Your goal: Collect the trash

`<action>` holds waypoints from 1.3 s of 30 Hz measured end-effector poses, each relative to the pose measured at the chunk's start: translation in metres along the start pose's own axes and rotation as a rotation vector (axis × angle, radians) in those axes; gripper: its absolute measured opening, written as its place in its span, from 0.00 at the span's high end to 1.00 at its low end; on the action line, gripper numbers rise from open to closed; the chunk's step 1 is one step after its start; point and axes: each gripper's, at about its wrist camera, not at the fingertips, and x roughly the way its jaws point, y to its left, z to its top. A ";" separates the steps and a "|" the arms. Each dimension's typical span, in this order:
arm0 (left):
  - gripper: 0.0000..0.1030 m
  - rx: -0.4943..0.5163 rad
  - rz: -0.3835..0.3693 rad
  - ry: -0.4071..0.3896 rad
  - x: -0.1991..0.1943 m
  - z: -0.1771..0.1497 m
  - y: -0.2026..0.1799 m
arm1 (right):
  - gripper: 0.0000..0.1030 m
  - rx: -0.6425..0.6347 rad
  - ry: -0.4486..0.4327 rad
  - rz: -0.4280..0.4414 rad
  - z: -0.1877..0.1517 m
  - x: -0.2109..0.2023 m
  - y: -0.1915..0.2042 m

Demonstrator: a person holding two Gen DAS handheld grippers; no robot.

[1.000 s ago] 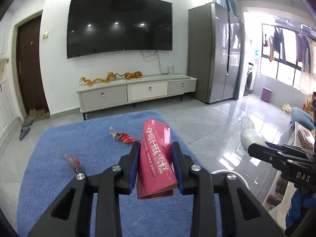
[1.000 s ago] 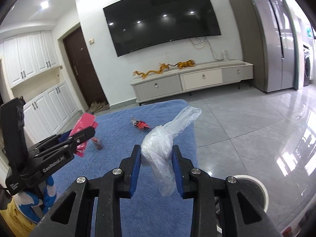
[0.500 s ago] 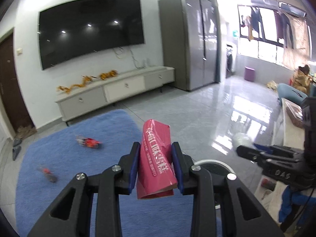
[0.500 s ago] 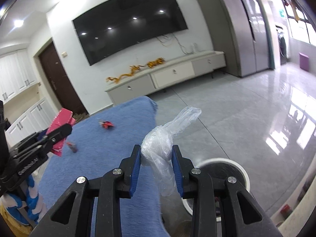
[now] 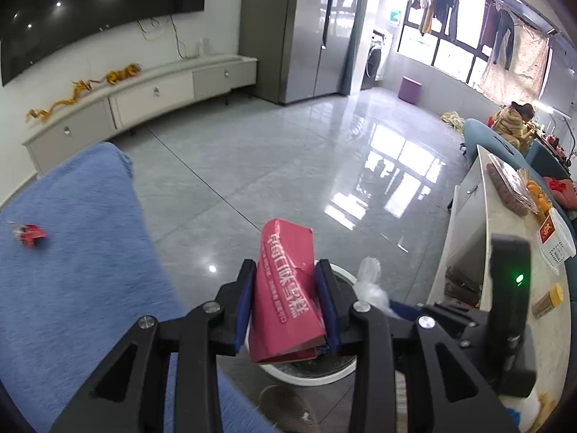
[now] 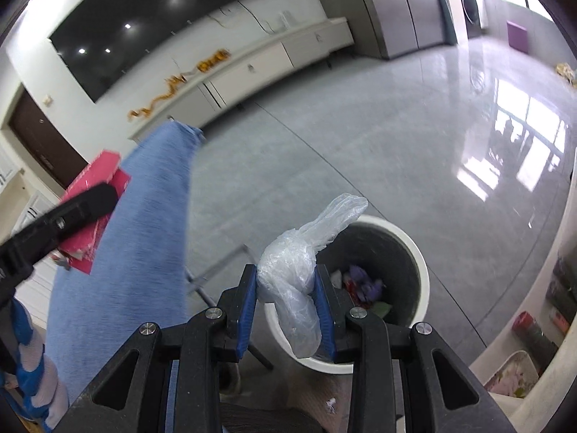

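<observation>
Right tongs (image 6: 286, 290) clamped on crumpled plastic bag (image 6: 301, 270), poised above bin (image 6: 414, 249) for dropping; left tongs (image 5: 286, 301) gripping pink packet (image 5: 286, 288), queued alongside.

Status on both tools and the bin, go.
Left tool shut on pink packet. Right tool shut on crumpled plastic bag, over white trash bin. Red wrapper left on blue rug. Drop path clear.

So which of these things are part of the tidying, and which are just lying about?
Part of the job:
- pink packet, in left gripper
- plastic bag, in right gripper
- bin
- red wrapper on blue rug

Just there:
- TV
- cabinet
- fridge
</observation>
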 end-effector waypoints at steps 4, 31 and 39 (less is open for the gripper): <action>0.63 -0.031 -0.047 0.038 0.027 0.005 -0.001 | 0.60 0.020 0.041 -0.036 0.002 0.018 -0.014; 0.28 -0.101 0.197 -0.132 -0.073 -0.028 0.051 | 0.15 -0.085 -0.205 -0.197 -0.003 -0.049 0.070; 0.27 -0.116 0.284 -0.209 -0.120 -0.042 0.066 | 0.09 -0.154 -0.302 -0.256 -0.015 -0.073 0.114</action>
